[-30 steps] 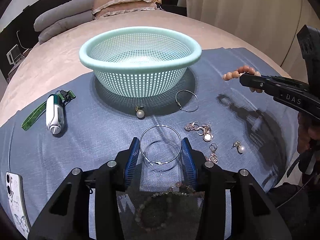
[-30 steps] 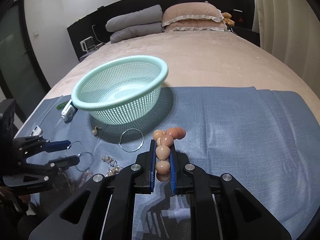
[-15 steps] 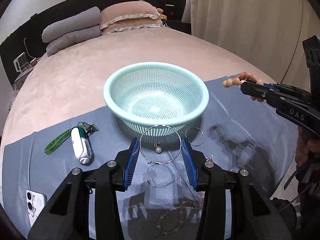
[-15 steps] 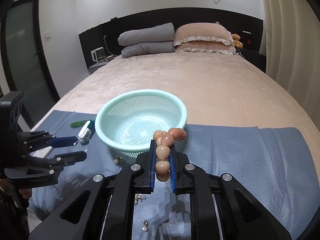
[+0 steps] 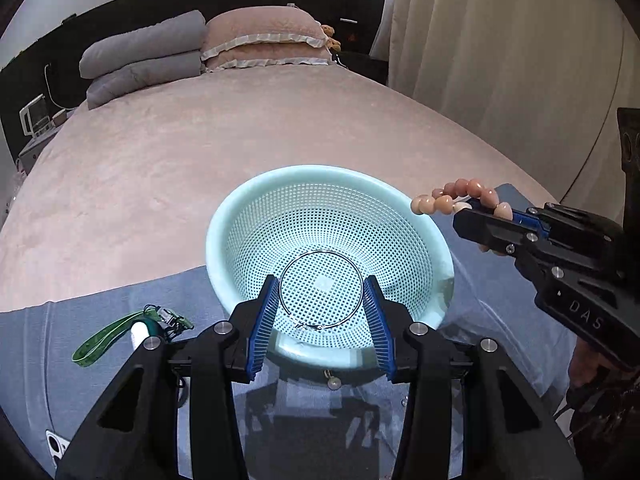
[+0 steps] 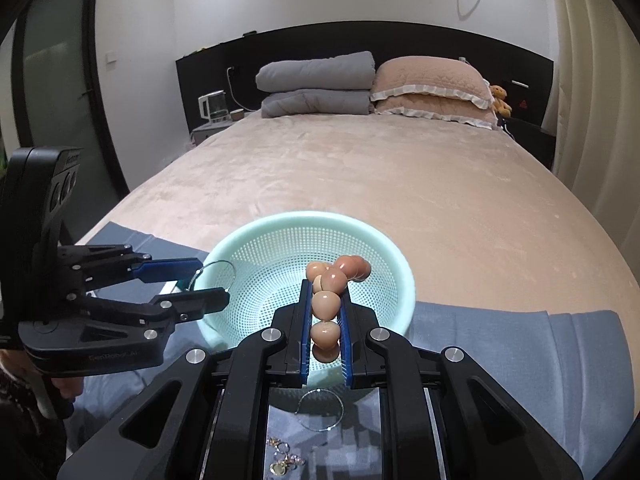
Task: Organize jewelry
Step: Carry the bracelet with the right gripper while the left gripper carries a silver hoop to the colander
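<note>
A mint-green mesh basket stands on the blue cloth on the bed. My left gripper hangs over the basket's near side, its blue pads shut on the two sides of a thin metal hoop. In the right wrist view the left gripper and its hoop are over the basket's left rim. My right gripper is shut on a bracelet of large peach beads above the basket's near edge. The left wrist view shows the bracelet by the basket's right rim.
A second hoop and gold charms lie on the blue cloth below my right gripper. A pearl earring sits in front of the basket. A white device with a green lanyard lies at left.
Both grippers have risen and moved forward from over the cloth to over the basket, each still holding its piece. The loose jewelry has dropped out of the left wrist view.
</note>
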